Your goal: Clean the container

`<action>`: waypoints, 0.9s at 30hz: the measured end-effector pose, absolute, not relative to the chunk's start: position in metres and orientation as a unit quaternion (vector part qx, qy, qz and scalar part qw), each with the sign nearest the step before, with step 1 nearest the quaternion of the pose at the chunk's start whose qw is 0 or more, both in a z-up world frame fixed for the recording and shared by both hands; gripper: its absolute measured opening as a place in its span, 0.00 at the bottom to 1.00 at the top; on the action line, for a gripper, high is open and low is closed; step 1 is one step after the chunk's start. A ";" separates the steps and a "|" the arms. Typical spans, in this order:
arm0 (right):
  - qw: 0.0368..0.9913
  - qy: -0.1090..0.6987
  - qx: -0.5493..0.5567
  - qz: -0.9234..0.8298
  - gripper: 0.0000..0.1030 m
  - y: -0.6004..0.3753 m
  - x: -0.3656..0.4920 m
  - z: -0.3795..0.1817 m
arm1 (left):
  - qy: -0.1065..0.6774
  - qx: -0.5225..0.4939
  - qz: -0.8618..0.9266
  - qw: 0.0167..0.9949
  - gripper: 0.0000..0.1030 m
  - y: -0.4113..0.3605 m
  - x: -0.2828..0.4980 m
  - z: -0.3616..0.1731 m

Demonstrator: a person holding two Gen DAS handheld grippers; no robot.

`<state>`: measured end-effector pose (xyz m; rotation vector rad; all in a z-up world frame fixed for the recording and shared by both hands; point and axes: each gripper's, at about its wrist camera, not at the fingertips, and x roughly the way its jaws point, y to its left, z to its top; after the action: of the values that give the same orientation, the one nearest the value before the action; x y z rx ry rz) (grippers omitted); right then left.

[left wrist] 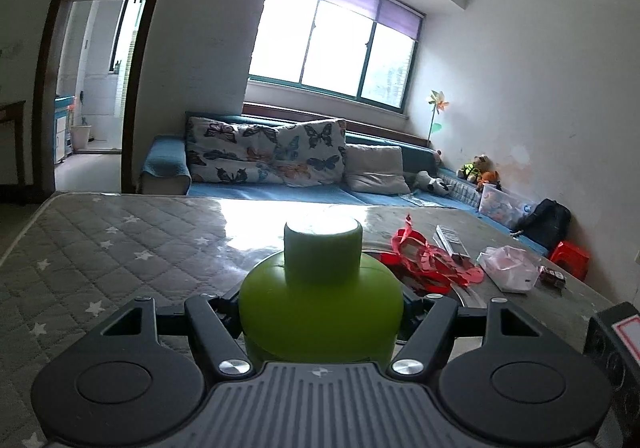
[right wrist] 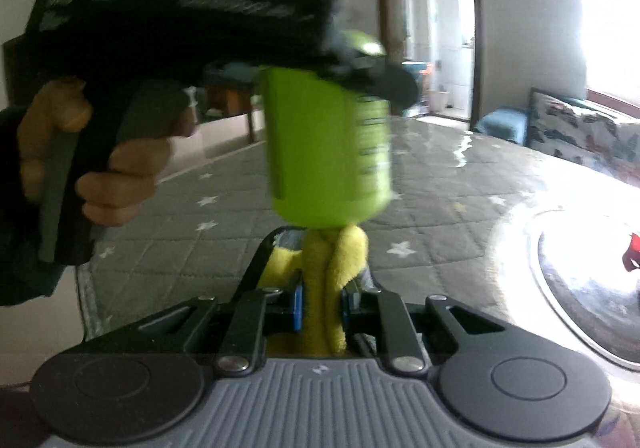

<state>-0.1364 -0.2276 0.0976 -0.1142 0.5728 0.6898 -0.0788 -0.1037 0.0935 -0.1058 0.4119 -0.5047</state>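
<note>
My left gripper (left wrist: 320, 312) is clamped on the green container (left wrist: 320, 304), held upright above the grey star-print table (left wrist: 100, 248), cap toward the sofa (left wrist: 280, 167) at the far side. My right gripper (right wrist: 320, 288) is pinched on a yellow cloth (right wrist: 324, 280), its top just under the container's base; contact unclear w/ blur. Red ribbon (left wrist: 428, 264) lies far right on the table.
</note>
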 end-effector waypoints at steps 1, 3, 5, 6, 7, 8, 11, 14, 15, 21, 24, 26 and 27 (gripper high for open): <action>0.902 0.277 -0.046 0.328 0.15 -0.230 -0.135 0.098 | 0.202 -0.052 -0.248 0.946 0.69 -0.103 -0.079 0.093; 0.906 0.277 -0.034 0.318 0.15 -0.233 -0.131 0.098 | 0.203 -0.053 -0.253 0.944 0.69 -0.102 -0.080 0.093; 0.907 0.275 -0.033 0.316 0.15 -0.234 -0.129 0.099 | 0.203 -0.054 -0.260 0.943 0.69 -0.103 -0.082 0.094; 0.908 0.274 -0.032 0.315 0.15 -0.235 -0.128 0.099 | 0.202 -0.056 -0.265 0.941 0.69 -0.103 -0.082 0.095; 0.909 0.273 -0.031 0.314 0.15 -0.235 -0.127 0.100 | 0.202 -0.058 -0.270 0.940 0.69 -0.104 -0.082 0.096; 0.909 0.272 -0.030 0.313 0.15 -0.236 -0.126 0.100 | 0.202 -0.061 -0.275 0.938 0.69 -0.104 -0.082 0.097; 0.911 0.270 -0.028 0.311 0.15 -0.237 -0.123 0.101 | 0.197 -0.065 -0.283 0.937 0.69 -0.106 -0.081 0.100; 0.913 0.267 -0.026 0.308 0.15 -0.239 -0.120 0.102 | 0.192 -0.078 -0.287 0.935 0.69 -0.106 -0.078 0.103; 0.914 0.266 -0.025 0.307 0.15 -0.239 -0.120 0.102 | 0.191 -0.083 -0.287 0.935 0.69 -0.106 -0.076 0.104; 0.917 0.260 -0.021 0.302 0.15 -0.243 -0.114 0.104 | 0.189 -0.078 -0.275 0.939 0.69 -0.105 -0.073 0.104; 0.919 0.257 -0.019 0.299 0.15 -0.244 -0.111 0.105 | 0.188 -0.073 -0.264 0.943 0.69 -0.102 -0.073 0.103; 0.920 0.254 -0.017 0.297 0.15 -0.245 -0.109 0.106 | 0.190 -0.073 -0.257 0.945 0.69 -0.097 -0.072 0.101; 0.921 0.253 -0.017 0.296 0.15 -0.246 -0.108 0.106 | 0.192 -0.074 -0.255 0.945 0.69 -0.095 -0.072 0.100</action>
<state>-0.1077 -0.2458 0.1059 -0.0344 0.5208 0.6085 -0.0717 -0.0954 0.1001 -0.1510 0.3908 -0.5195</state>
